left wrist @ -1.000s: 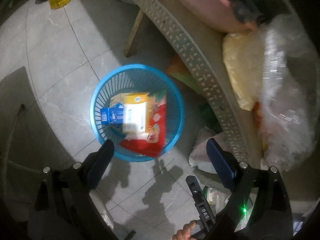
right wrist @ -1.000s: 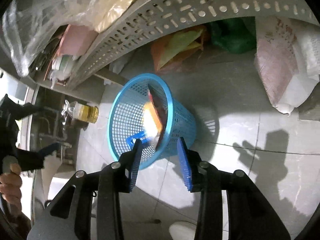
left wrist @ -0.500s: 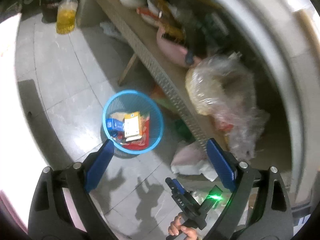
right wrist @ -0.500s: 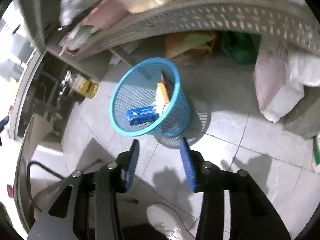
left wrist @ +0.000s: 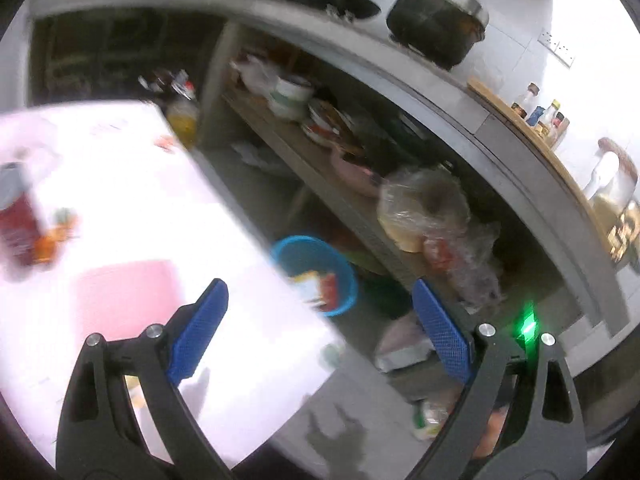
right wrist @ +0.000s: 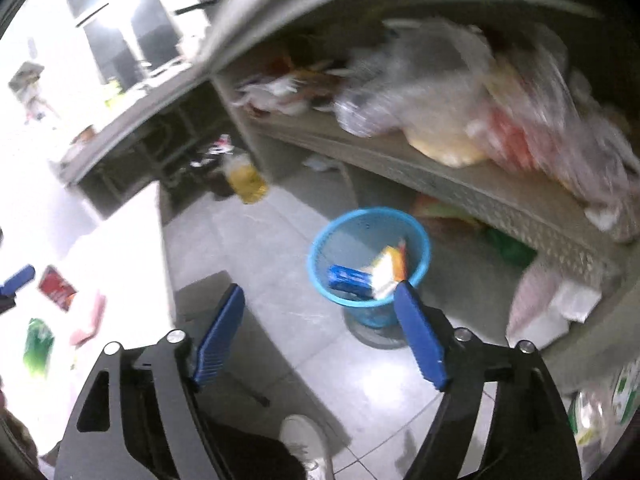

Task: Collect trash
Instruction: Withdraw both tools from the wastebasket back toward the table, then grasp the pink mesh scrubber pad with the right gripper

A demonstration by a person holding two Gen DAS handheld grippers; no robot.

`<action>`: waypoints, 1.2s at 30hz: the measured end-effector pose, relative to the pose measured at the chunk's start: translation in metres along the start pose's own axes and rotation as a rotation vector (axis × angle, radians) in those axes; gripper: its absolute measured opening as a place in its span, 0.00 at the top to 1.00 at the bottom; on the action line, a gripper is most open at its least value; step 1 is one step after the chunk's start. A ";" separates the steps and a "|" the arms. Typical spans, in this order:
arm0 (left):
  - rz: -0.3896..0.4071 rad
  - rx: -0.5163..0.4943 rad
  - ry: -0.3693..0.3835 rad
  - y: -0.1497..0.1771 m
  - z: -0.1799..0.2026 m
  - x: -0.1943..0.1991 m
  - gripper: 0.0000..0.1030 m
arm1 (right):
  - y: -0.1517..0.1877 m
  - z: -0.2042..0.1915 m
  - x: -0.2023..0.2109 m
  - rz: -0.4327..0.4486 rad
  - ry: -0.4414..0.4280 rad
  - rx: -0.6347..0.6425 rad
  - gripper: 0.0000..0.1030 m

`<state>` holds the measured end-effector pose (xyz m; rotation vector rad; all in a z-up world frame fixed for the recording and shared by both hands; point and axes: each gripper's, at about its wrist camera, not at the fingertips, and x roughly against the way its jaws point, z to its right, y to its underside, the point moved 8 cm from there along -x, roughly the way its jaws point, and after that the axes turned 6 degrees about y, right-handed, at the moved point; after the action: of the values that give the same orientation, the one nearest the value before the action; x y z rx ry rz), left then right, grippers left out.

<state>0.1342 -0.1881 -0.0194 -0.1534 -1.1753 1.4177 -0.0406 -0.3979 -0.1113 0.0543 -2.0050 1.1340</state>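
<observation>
Blue mesh basket (right wrist: pixel 370 240), wrappers inside

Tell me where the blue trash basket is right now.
The blue trash basket stands on the tiled floor just in front of the perforated lower shelf, right of centre in the right wrist view, wrappers inside it.

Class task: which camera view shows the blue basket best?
The right wrist view: the basket stands whole on the floor, rim, mesh wall and the wrappers inside all visible. The left wrist view shows it smaller, blurred and partly cut off by the white table.
</observation>
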 end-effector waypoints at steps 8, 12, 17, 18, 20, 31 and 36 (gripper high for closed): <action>0.082 0.029 -0.183 0.056 -0.056 0.101 0.13 | 0.001 -0.078 0.040 -0.004 -0.173 0.124 0.22; 0.134 0.056 -0.240 0.075 -0.082 0.141 0.13 | 0.009 -0.118 0.047 -0.032 -0.239 0.202 0.22; 0.169 0.019 -0.326 0.084 -0.101 0.164 0.13 | 0.022 -0.173 0.053 -0.053 -0.320 0.333 0.22; 0.175 0.020 -0.344 0.084 -0.107 0.169 0.13 | 0.025 -0.189 0.054 -0.058 -0.343 0.376 0.22; 0.185 0.028 -0.359 0.085 -0.115 0.175 0.13 | 0.031 -0.213 0.055 -0.070 -0.376 0.455 0.21; 0.257 0.131 -0.416 0.081 -0.166 0.201 0.13 | 0.061 -0.332 0.027 -0.148 -0.530 0.922 0.10; 0.264 0.122 -0.394 0.076 -0.167 0.197 0.13 | 0.064 -0.367 -0.022 -0.233 -0.547 1.022 0.10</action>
<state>0.1466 0.0795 -0.0481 0.0642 -1.4209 1.8037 0.1786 -0.0980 -0.0733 1.1842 -1.5504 2.0039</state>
